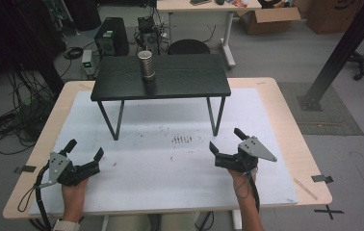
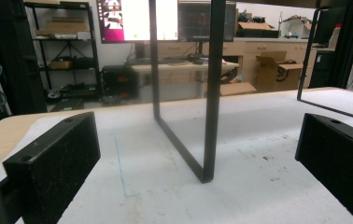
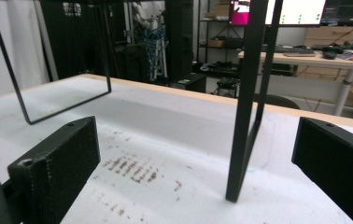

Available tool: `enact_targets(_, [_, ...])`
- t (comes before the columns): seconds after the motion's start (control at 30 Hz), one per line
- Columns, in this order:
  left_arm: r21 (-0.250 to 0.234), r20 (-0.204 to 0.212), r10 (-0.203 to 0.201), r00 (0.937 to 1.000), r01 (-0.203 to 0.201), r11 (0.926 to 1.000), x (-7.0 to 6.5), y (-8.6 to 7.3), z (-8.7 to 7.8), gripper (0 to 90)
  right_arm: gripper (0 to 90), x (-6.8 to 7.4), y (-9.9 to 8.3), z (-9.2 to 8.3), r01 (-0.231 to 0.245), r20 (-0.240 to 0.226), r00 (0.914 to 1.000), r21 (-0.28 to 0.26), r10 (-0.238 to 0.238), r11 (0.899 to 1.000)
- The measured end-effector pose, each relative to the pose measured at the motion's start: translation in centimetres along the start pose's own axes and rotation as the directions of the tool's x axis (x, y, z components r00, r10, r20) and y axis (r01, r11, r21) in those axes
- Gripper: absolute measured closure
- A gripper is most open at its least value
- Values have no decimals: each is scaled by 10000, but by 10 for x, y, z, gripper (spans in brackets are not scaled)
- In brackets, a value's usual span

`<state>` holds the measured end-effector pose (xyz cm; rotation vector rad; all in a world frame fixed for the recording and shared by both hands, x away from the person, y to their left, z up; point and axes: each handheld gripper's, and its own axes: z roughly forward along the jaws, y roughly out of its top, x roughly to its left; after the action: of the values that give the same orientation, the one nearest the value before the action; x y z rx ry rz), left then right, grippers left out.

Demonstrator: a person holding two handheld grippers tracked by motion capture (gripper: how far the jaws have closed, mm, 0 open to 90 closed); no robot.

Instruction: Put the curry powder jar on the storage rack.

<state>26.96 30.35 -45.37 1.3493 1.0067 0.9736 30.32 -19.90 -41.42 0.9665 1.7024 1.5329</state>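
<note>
Cup (image 1: 146, 65) on black stand (image 1: 189, 82), grippers apart

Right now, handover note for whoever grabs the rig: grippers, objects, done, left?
Left gripper: open, holding nothing, low over the white mat at near left.
Right gripper: open, holding nothing, near right.
Metal cup: upright on the small black table, at the mat's far side, well beyond both grippers.
Done: nothing visibly handled.
Left: probably reach up to the cup and grasp it.

Black low stand (image 1: 185, 77); ridged silver metal cup (image 1: 146, 65); white mat with brown speckles (image 1: 182, 140); pale wooden worktop (image 1: 286, 120); black claws.
</note>
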Motion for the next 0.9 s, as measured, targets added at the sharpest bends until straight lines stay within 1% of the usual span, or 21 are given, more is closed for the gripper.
enact_targets(0.07, [0, 1, 2, 10000, -2, 10000, 0, 0, 0, 3, 7, 0, -4, -1, 61, 136, 9999, 9, -61, 10000])
enact_targets(0.27, [-2, 1, 4, 10000, -4, 10000, 0, 0, 0, 3, 7, 2, -15, -6, 30, 419, 9991, 39, -32, 10000])
enact_targets(0.57, [-5, 1, 8, 10000, -8, 10000, 0, 0, 0, 4, 7, 3, -26, -13, -22, 725, 9974, -125, 31, 9999])
enact_targets(0.67, [-4, -1, 7, 10000, -7, 10000, 0, 0, 0, 3, 7, 4, -30, -17, -42, 909, 9958, -257, 65, 9997])
enact_targets(0.83, [-1, -2, 8, 10000, -8, 10000, 0, 0, 0, 3, 8, 5, -38, -19, -36, 1029, 9947, -161, 53, 9999])
enact_targets(0.9, [2, 0, 11, 10000, -11, 10000, 0, 0, 0, 4, 9, 6, -40, -21, -18, 1133, 9935, -363, 60, 9993])
